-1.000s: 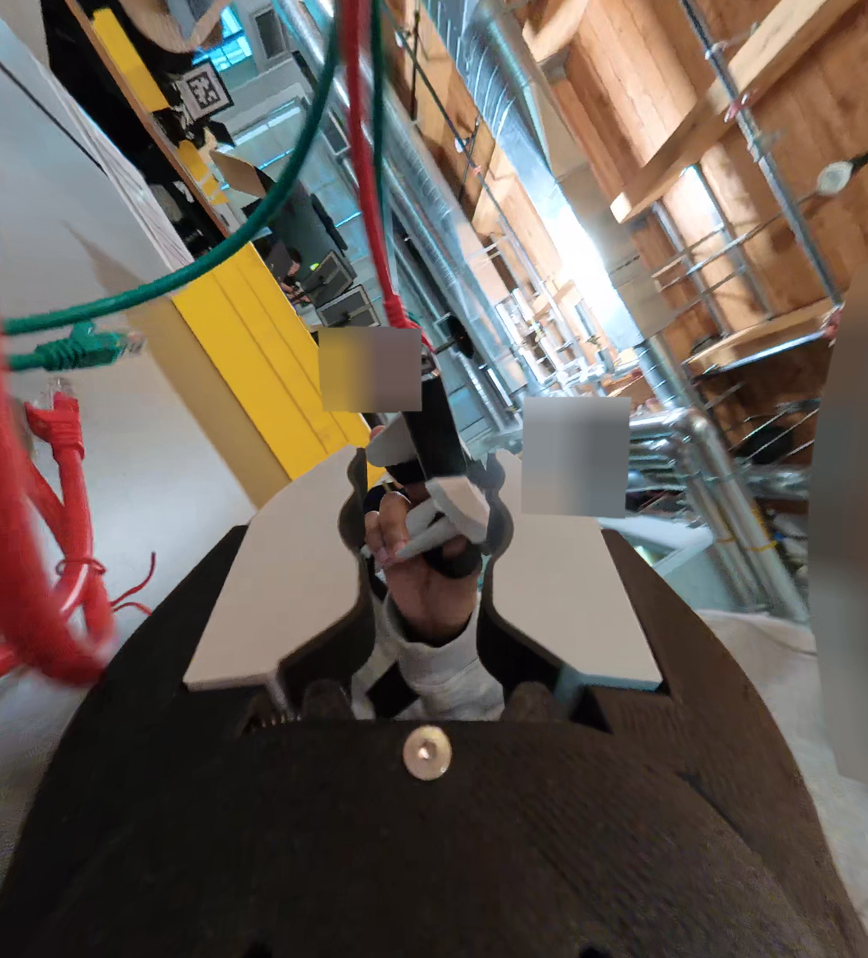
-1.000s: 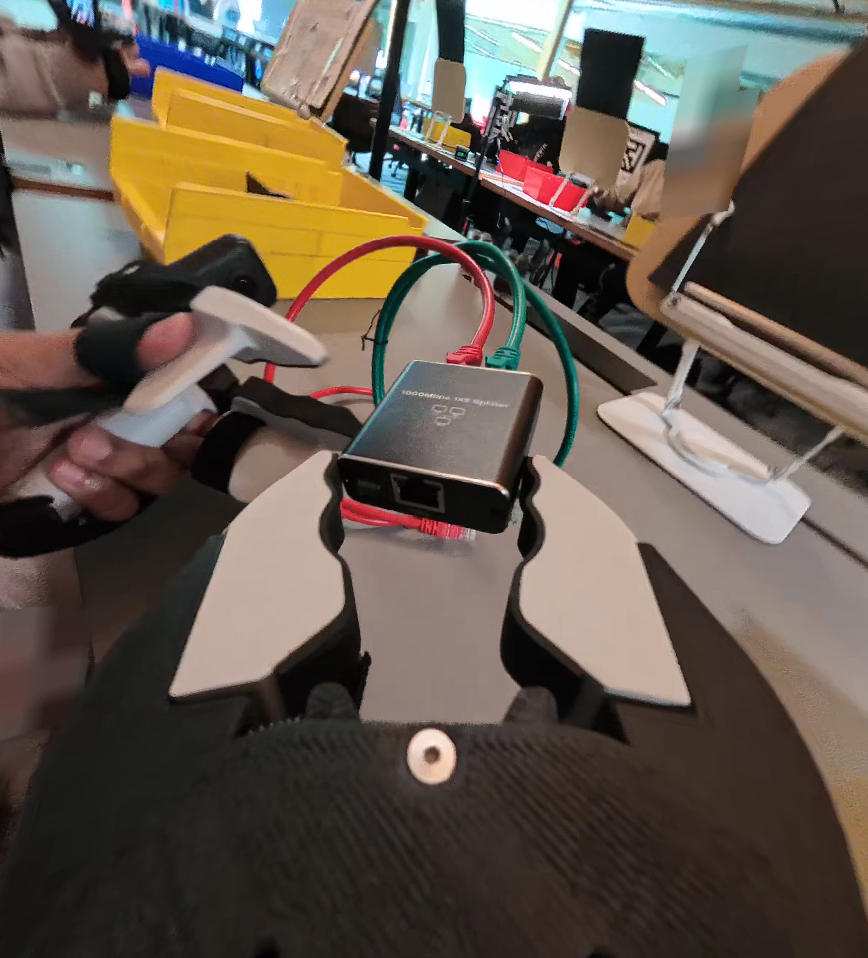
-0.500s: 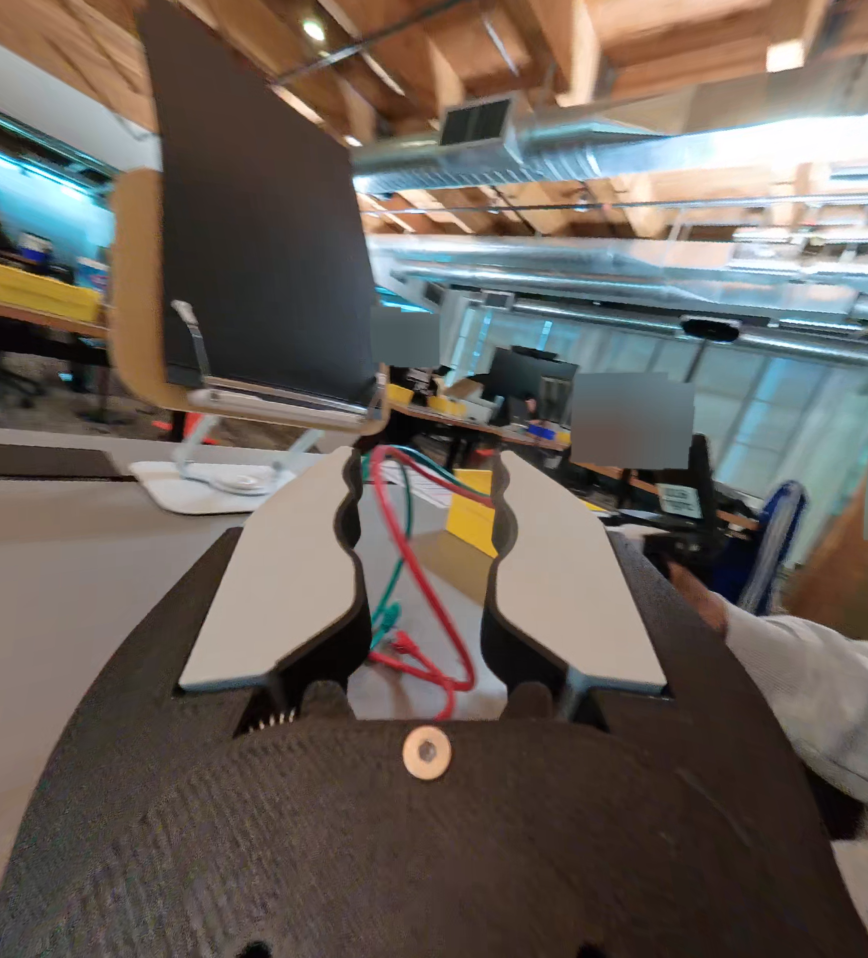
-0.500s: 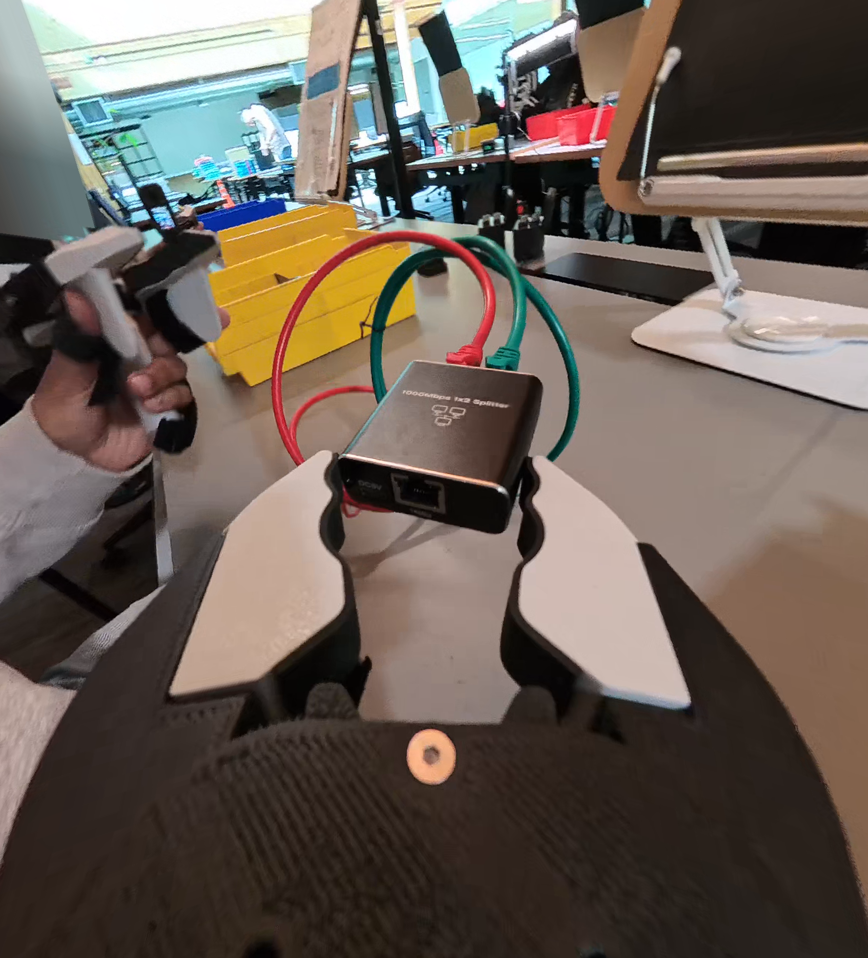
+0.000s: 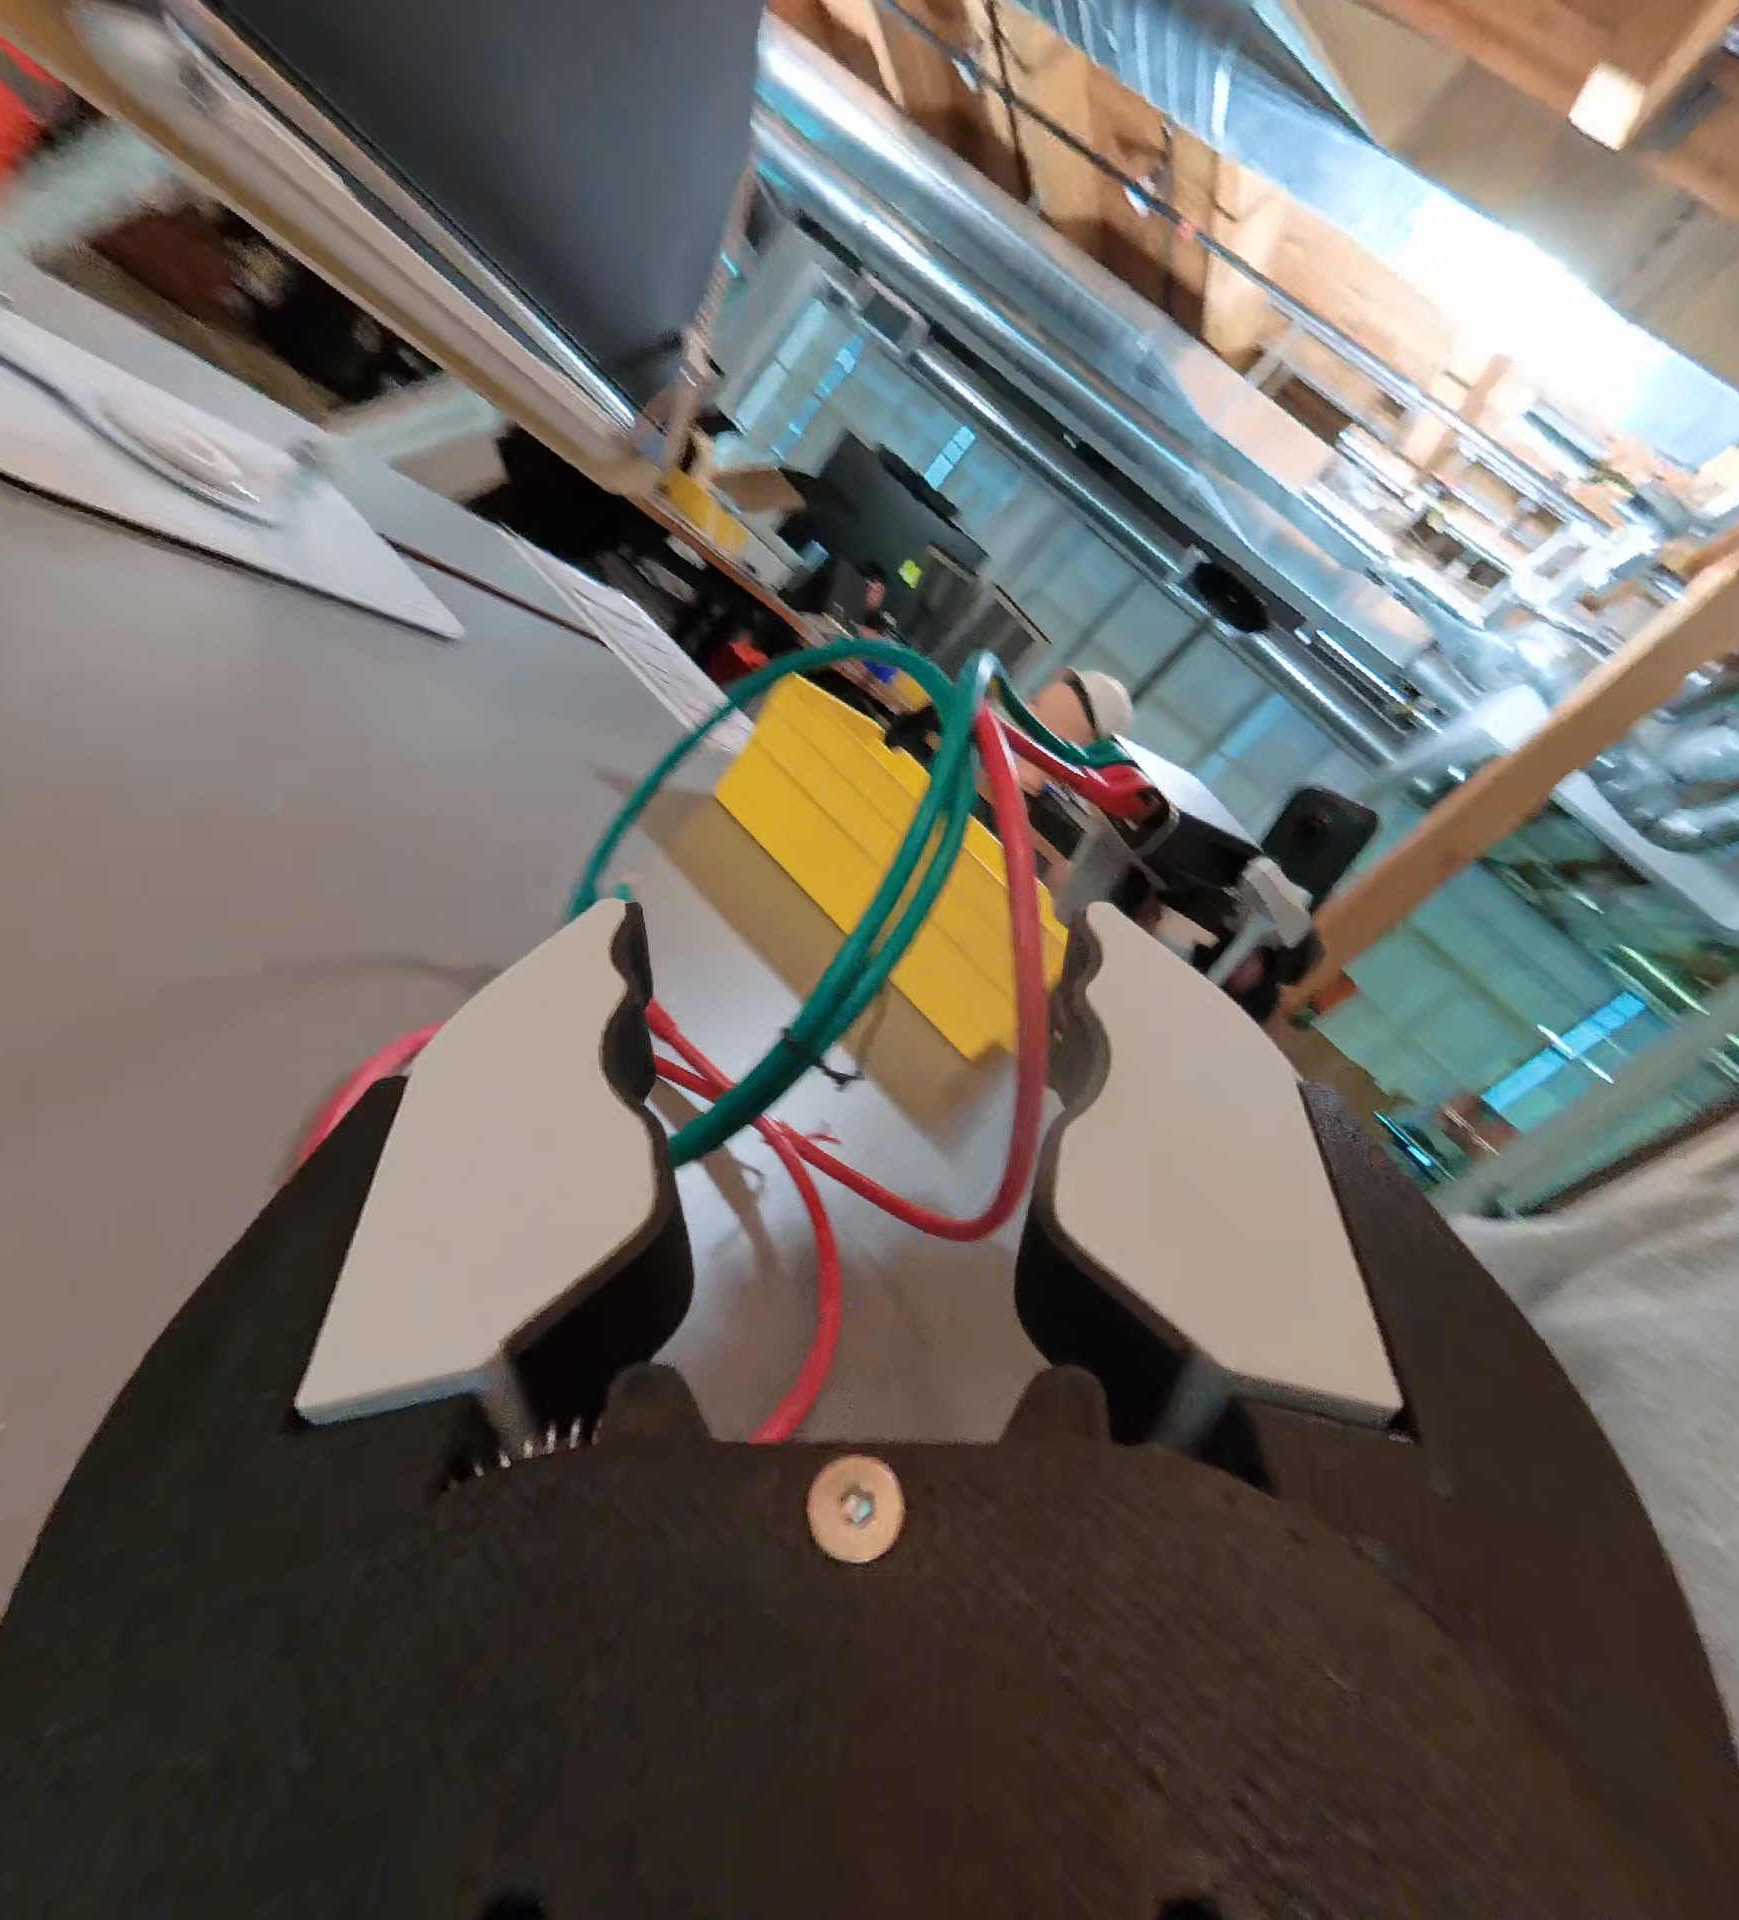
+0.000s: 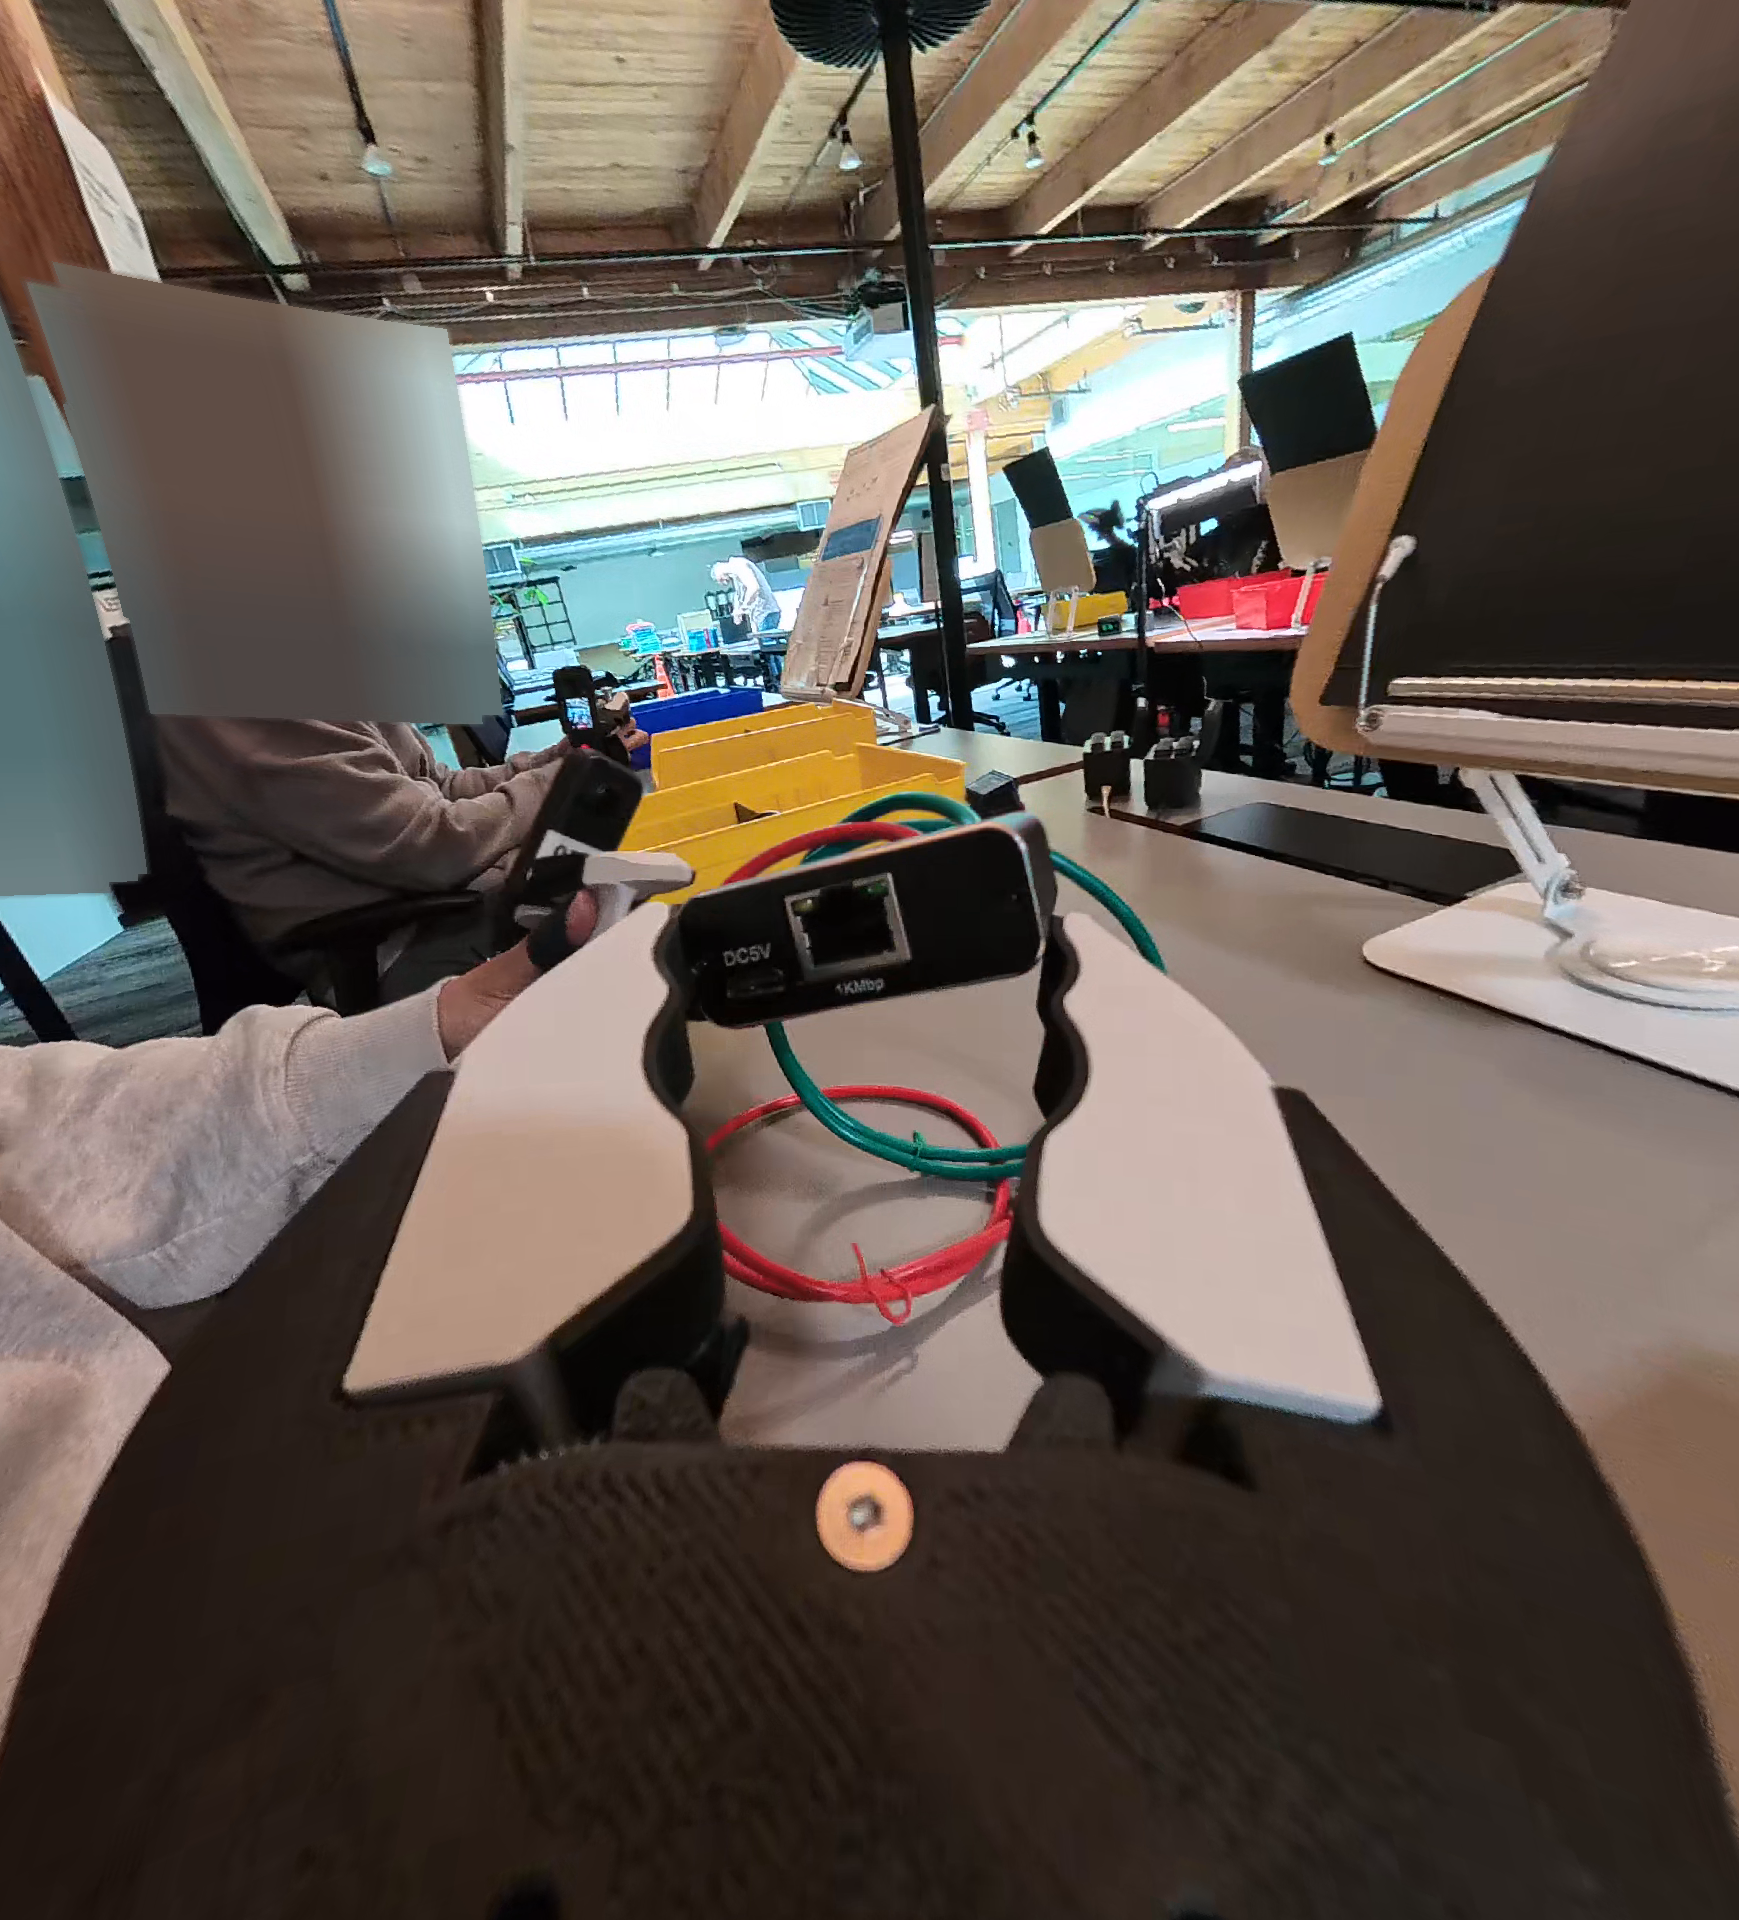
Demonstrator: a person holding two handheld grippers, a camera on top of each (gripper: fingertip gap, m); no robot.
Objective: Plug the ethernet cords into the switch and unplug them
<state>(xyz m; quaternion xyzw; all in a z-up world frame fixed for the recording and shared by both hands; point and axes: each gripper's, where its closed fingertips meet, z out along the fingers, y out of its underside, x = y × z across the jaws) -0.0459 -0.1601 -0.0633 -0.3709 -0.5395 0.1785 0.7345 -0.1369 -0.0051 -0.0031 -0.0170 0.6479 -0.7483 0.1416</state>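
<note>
My right gripper [image 6: 860,935] is shut on a black switch [image 6: 860,904] and holds it by its sides above the grey table [image 6: 1467,1195]. The switch's front port faces the camera and is empty. A red cord [image 6: 865,1278] and a green cord [image 6: 896,1143] run from its back and loop onto the table. My left gripper [image 5: 854,925] is open and empty, low over the table. The red cord [image 5: 1026,987] and green cord [image 5: 886,935] arch just beyond its fingertips. It also shows at the left in the right wrist view [image 6: 595,873].
Yellow bins [image 6: 792,769] stand behind the cords, also in the left wrist view [image 5: 844,831]. A dark screen on a white stand [image 6: 1571,966] is at the right, with a black pad [image 6: 1353,842] beside it. A person [image 6: 325,810] sits at the left.
My right gripper has lifted and tilted the switch, so its front port now faces the camera. My left gripper has swung toward the cords and its fingers have opened wider.
</note>
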